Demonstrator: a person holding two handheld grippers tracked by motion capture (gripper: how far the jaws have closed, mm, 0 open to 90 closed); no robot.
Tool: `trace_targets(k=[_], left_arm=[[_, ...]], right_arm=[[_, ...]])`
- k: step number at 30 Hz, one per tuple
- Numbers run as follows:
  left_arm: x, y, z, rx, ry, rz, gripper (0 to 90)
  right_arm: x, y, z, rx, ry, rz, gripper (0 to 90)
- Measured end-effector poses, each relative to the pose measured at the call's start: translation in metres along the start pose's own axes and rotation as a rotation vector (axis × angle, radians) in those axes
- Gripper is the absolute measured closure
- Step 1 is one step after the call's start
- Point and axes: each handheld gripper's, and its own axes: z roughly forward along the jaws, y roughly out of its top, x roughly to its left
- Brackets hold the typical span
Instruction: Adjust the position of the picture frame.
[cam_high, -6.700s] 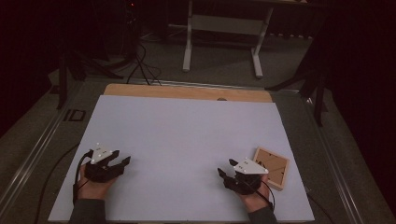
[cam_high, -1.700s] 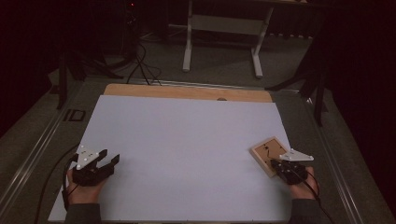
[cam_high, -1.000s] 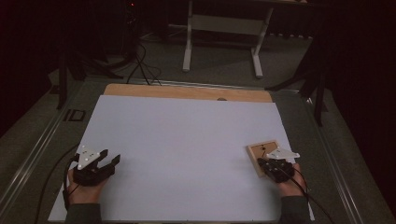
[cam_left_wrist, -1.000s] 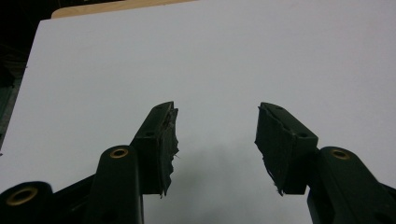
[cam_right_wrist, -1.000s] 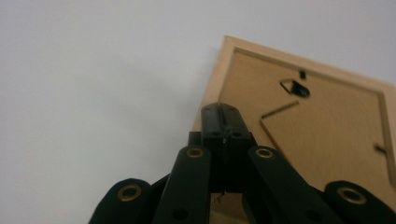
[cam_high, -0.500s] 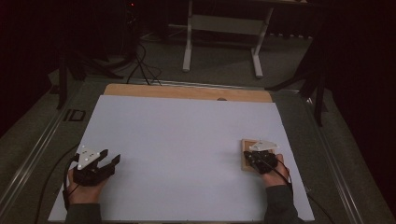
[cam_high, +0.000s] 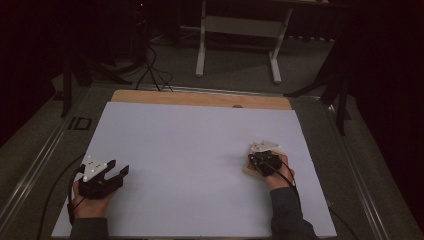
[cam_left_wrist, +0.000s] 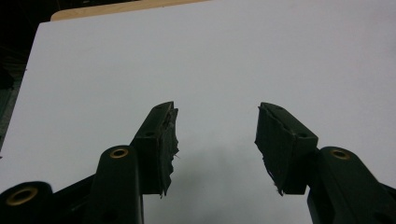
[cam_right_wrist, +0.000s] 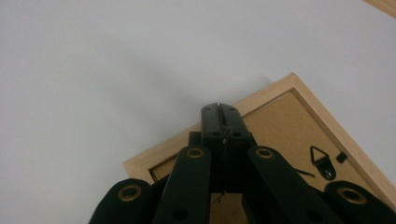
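A small wooden picture frame (cam_right_wrist: 280, 116) lies back side up on the white sheet (cam_high: 190, 150), its brown backing and a black hanger (cam_right_wrist: 322, 161) showing. My right gripper (cam_right_wrist: 219, 112) is shut, its joined tips resting at the frame's far wooden edge, with nothing seen between the jaws. In the high view the right gripper (cam_high: 256, 158) covers most of the frame (cam_high: 246, 170), right of the sheet's middle. Near the front left corner, my left gripper (cam_high: 118, 168) rests with its jaws apart. Bare white sheet lies between the jaws of the left gripper (cam_left_wrist: 215, 140).
The white sheet lies on a wooden board whose far strip (cam_high: 200, 98) shows beyond it. A metal rail (cam_high: 30, 175) runs along the left side. A stand's legs (cam_high: 237, 45) and cables (cam_high: 150, 70) are on the dark floor behind.
My right hand has slid leftward across the sheet, and the picture frame has moved with it away from the right edge. The left hand has stayed where it was.
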Motion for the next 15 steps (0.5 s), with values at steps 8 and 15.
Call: trace_targets(k=[8, 15], left_arm=[[0.0, 0.0, 0.0, -0.003, -0.002, -0.001, 47.5], [0.001, 0.0, -0.001, -0.005, -0.002, -0.002, 47.5]], right_arm=[[0.007, 0.018, 0.014, 0.004, 0.007, -0.015, 90.0], [0.0, 0.033, 0.031, 0.002, -0.016, 0.009, 90.0]])
